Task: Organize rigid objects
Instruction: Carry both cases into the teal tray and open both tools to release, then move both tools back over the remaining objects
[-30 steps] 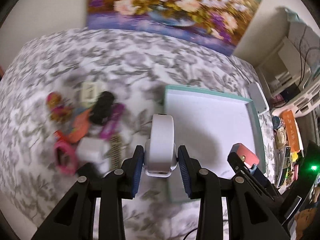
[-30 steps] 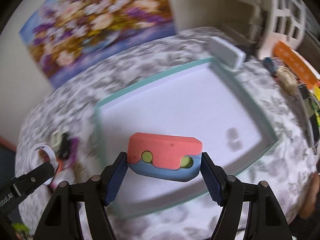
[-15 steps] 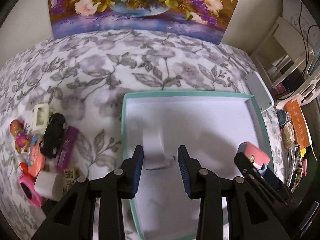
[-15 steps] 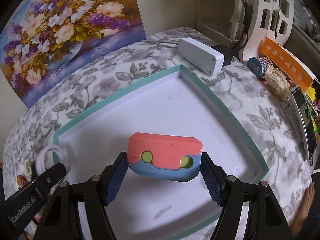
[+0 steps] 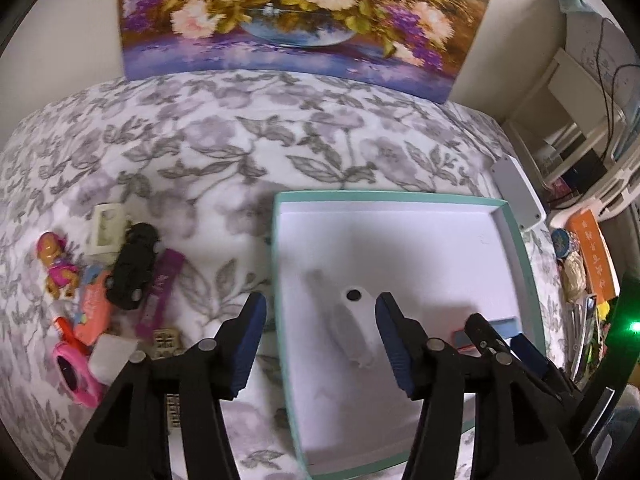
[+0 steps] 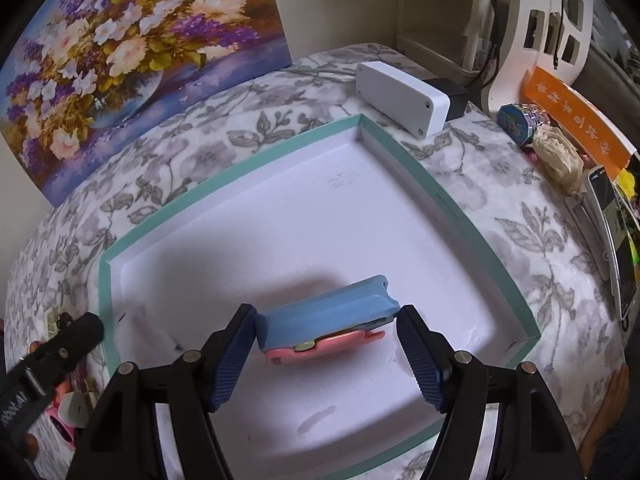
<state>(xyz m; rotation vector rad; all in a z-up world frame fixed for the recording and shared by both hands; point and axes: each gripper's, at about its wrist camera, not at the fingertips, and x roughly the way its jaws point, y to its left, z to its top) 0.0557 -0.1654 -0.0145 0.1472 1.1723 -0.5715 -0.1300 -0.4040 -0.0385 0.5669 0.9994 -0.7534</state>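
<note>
A white tray with a teal rim (image 5: 276, 240) (image 6: 440, 184) lies on the flowered cloth. In the left wrist view a white rounded piece with a dark dot (image 5: 356, 320), blurred, lies on the tray floor. My left gripper (image 5: 320, 308) is above it and its jaws are opening. The piece sits close to the right pad but is not pressed by it. My right gripper (image 6: 326, 322) is shut on a pink and blue block (image 6: 332, 308), tipped blue side up, low over the tray floor. The right gripper's fingers (image 5: 486, 332) also show at the left wrist view's lower right.
Small toys are heaped left of the tray: a black car (image 5: 134, 268), a doll (image 5: 56, 264), a purple bar (image 5: 160, 292), a pink watch (image 5: 76, 372). A white box (image 6: 400, 96) stands behind the tray's far corner. A phone (image 6: 616, 240) and clutter lie on the right, and a hand (image 6: 612, 400) at the edge.
My left gripper came over the tray, its jaws spread, and the white piece left them for the tray floor. My right gripper sank and its block tipped blue side up.
</note>
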